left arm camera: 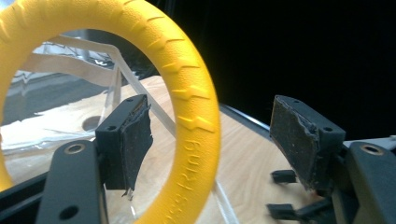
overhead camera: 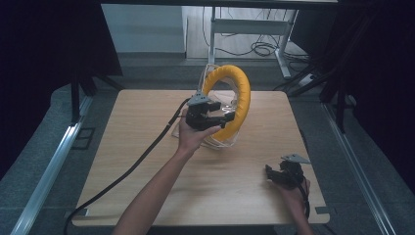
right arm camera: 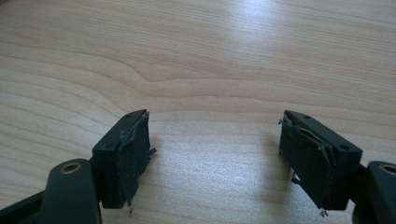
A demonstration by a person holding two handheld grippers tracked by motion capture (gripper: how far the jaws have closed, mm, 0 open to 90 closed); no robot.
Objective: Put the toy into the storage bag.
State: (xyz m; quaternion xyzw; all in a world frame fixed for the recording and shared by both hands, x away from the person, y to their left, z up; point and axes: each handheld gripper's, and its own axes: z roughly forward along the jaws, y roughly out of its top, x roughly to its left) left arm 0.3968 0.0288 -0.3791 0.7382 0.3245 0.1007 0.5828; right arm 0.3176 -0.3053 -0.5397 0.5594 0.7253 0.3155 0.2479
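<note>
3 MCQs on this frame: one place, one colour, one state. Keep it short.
1. Where does the ring stand?
A. upright in the clear stand
B. flat on the floor
C. in the right hand

2. The ring's colour?
A. blue
B. yellow
C. red

3. How are the left tongs?
A. shut on the cable
B. shut, nothing between
C. open, with the ring between the jaws

Key: 1 A, in the high view it stands on edge at the table's far side in the transparent holder; 2 B, plainly yellow; 3 C, in the left gripper view a gap shows between the ring and the right pad.
</note>
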